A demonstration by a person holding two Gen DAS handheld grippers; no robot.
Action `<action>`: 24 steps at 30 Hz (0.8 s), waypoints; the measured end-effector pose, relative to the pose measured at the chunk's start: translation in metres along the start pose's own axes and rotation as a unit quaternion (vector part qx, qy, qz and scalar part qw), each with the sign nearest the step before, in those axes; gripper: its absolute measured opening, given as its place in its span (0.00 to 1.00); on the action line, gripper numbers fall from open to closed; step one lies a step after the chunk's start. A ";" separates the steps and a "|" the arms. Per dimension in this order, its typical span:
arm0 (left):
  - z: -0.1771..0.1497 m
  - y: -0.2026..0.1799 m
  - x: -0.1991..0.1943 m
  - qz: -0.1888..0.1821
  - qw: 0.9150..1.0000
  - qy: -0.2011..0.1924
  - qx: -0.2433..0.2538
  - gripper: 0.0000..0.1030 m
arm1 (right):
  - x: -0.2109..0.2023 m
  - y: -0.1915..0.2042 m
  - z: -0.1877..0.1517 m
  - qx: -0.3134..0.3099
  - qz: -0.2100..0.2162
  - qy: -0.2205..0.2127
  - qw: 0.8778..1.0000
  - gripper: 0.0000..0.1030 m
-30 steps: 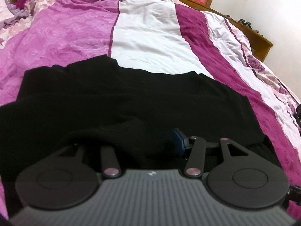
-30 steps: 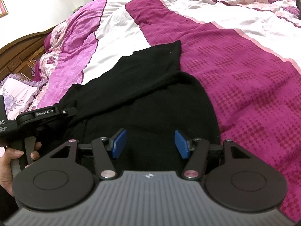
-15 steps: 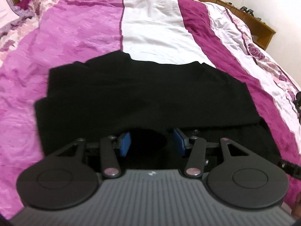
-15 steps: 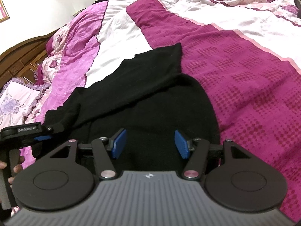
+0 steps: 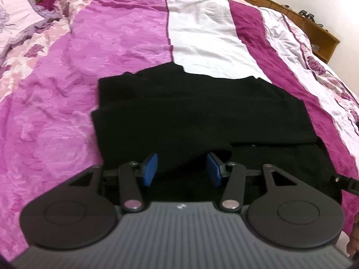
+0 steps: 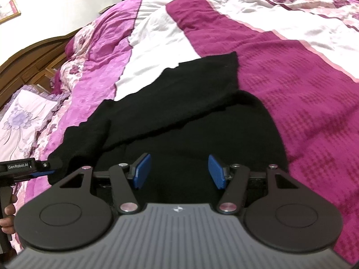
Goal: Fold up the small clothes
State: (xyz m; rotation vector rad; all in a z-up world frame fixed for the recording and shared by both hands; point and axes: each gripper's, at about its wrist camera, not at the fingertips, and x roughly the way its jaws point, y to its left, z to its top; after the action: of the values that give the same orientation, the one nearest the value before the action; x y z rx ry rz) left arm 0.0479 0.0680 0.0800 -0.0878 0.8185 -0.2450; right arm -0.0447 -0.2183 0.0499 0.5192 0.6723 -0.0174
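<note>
The black garment (image 5: 202, 116) lies spread on the striped bed cover (image 5: 107, 44), partly folded: one layer is doubled across the body, its edge running just ahead of the fingers in both views.

Left gripper (image 5: 182, 170): jaws part-open, blue pads (image 5: 149, 168) standing clear on either side of a raised ridge of black cloth. No pad is seen pressing the fabric, so nothing is judged held. It sits at the garment's near-left edge, seemingly placed to take that edge for another fold.

Right gripper (image 6: 179, 171): jaws wider, pads (image 6: 216, 171) apart with flat black cloth directly beyond and beneath them; nothing gripped. It hovers over the near-right portion, apparently in readiness.

The left tool's tip (image 6: 33, 168) shows beside the cloth's left corner, with a hand (image 6: 9, 215) on its handle.
</note>
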 end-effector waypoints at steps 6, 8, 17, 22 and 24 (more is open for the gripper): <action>-0.002 0.018 -0.005 0.025 1.000 -0.006 -0.012 0.49 | 0.014 0.019 0.009 -0.012 0.027 0.018 0.999 0.63; -0.002 0.023 -0.004 0.028 0.999 -0.005 -0.019 0.49 | 0.020 0.027 0.012 -0.016 0.035 0.024 0.999 0.63; -0.005 0.045 -0.003 0.050 0.998 -0.008 -0.041 0.49 | 0.057 0.066 0.027 -0.029 0.077 0.059 0.995 0.63; -0.004 0.054 -0.003 0.051 0.997 -0.011 -0.053 0.49 | 0.087 0.099 0.035 -0.052 0.102 0.078 0.990 0.63; -0.004 0.055 -0.002 0.052 0.997 -0.010 -0.053 0.49 | 0.098 0.113 0.038 -0.067 0.108 0.082 0.988 0.63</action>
State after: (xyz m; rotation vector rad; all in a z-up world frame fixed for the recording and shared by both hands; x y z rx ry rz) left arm 0.0535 0.1221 0.0691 -0.1462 0.8126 -0.1016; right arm 0.0754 -0.1220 0.0673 0.4652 0.7685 0.2753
